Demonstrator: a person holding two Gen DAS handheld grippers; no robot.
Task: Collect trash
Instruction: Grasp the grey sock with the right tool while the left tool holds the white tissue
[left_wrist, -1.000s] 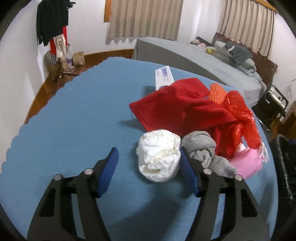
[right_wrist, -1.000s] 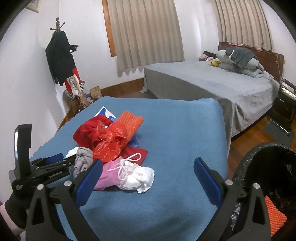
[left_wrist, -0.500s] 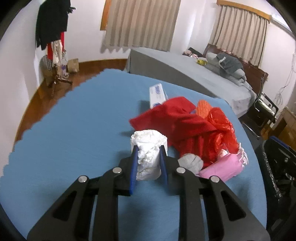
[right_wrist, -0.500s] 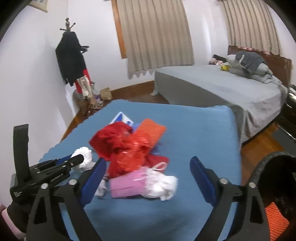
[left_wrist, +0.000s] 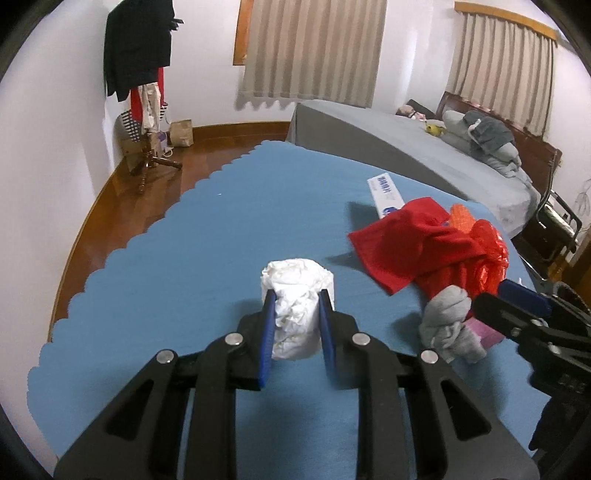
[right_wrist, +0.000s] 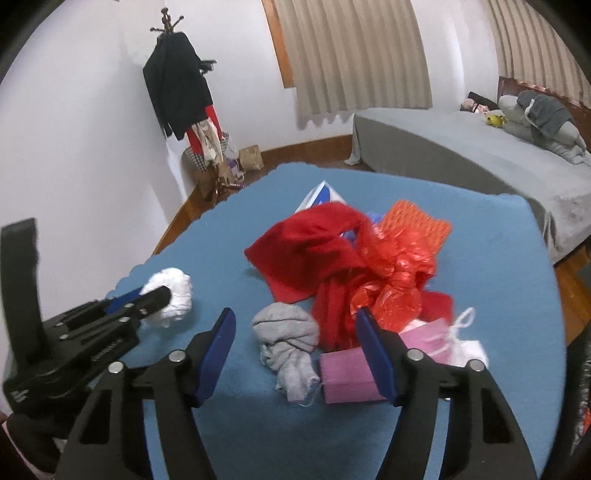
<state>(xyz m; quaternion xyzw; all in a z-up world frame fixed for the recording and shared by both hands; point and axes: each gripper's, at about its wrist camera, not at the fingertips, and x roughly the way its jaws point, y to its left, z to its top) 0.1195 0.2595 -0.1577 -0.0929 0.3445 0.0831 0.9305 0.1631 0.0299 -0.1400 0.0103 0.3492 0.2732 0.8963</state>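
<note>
My left gripper (left_wrist: 295, 306) is shut on a crumpled white paper wad (left_wrist: 295, 291) and holds it above the blue table (left_wrist: 184, 258); the wad also shows in the right wrist view (right_wrist: 171, 295). My right gripper (right_wrist: 295, 332) is open, its fingers either side of a grey cloth bundle (right_wrist: 288, 336) and just above it. Beside that lie a pink bag (right_wrist: 347, 376), a red plastic bag (right_wrist: 399, 273), a red cloth (right_wrist: 310, 251) and an orange mesh piece (right_wrist: 417, 225).
A white and blue box (left_wrist: 384, 192) lies at the table's far side. A black bin (right_wrist: 580, 373) stands at the table's right edge. A grey bed (right_wrist: 461, 147) and a coat rack (right_wrist: 181, 96) are behind.
My left gripper closed on the white wad and lifted it leftward away from the pile. My right gripper moved left and down over the grey bundle.
</note>
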